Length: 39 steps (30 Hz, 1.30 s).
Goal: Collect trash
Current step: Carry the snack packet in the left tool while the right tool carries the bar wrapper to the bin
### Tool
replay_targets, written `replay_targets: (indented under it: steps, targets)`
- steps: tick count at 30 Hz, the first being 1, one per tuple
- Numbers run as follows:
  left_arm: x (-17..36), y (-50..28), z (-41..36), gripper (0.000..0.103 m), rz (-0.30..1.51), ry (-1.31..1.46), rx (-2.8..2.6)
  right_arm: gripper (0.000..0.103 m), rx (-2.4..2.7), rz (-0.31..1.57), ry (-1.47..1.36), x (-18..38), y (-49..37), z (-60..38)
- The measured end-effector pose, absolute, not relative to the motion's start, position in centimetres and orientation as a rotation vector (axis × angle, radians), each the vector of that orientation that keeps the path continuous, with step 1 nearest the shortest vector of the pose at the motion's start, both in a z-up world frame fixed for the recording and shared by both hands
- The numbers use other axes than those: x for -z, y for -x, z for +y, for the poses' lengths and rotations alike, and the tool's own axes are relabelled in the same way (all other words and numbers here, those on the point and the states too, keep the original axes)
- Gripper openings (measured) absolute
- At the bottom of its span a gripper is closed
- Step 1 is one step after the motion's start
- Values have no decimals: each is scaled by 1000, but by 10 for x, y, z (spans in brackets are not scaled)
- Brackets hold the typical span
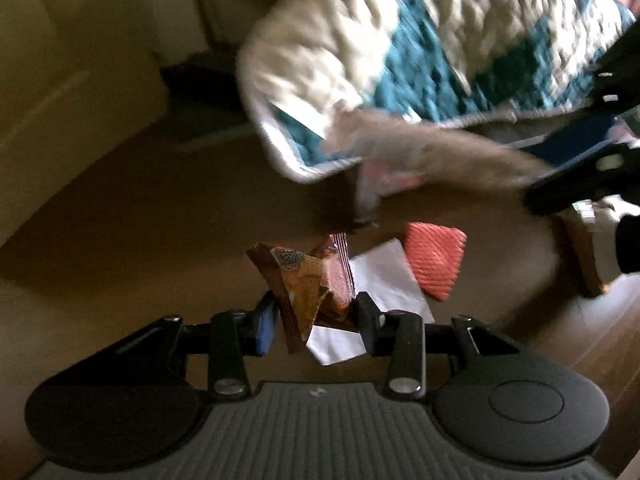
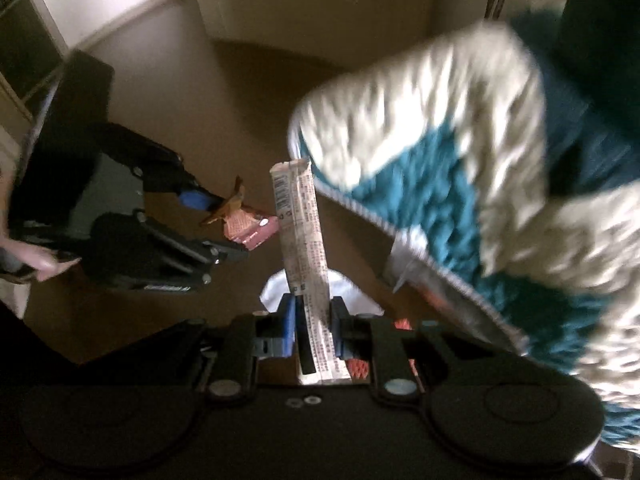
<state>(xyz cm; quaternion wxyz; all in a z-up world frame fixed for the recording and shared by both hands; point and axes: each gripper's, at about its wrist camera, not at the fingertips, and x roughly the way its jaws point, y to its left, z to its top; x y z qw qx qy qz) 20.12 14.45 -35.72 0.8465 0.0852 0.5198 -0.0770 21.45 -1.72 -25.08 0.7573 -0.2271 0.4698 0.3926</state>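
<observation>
My left gripper (image 1: 316, 316) is shut on a crumpled brown and orange snack wrapper (image 1: 308, 284), held above the floor. It also shows in the right wrist view (image 2: 224, 224) with the wrapper (image 2: 244, 220) between its fingers. My right gripper (image 2: 314, 318) is shut on a long beige printed stick wrapper (image 2: 302, 236) that stands up from the jaws. In the left wrist view the right gripper (image 1: 560, 188) is at the right, blurred, with the beige wrapper (image 1: 420, 144) sticking out to the left. A white paper (image 1: 384, 276) and a red-orange textured packet (image 1: 436, 260) lie on the floor below.
A cream and teal quilted blanket (image 1: 420, 48) hangs over the right side, also in the right wrist view (image 2: 460, 168). Brown floor (image 1: 140, 208) runs to cream walls and a baseboard (image 2: 132, 12). A wooden piece (image 1: 580, 248) stands at the right.
</observation>
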Motion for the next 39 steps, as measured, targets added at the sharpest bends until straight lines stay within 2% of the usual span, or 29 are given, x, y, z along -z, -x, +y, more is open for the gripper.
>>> replay_targets:
  steps: [6,13,19,27,34,39]
  targets:
    - [289,-194,173,41,998,-145,29,17,-811,903,447,179,-188,-21]
    - [180,-185,177,41,829,-115,-46,17,-734,765,367,99,-169,-44]
    - [81,-175,158,41,679,-95,-11,17,-694,651,263,29,-154,-77]
    - [-16,-182,104,41,521,-151,71,17,-651,492,148,-58,-163,-115]
    - [-77,-216,52,41,447,-166,146,17,-552,393,59,-109,-211,-139]
    - [-96,-245,19,41,434,-172,165,17,-477,365,24,-128,-254,-153]
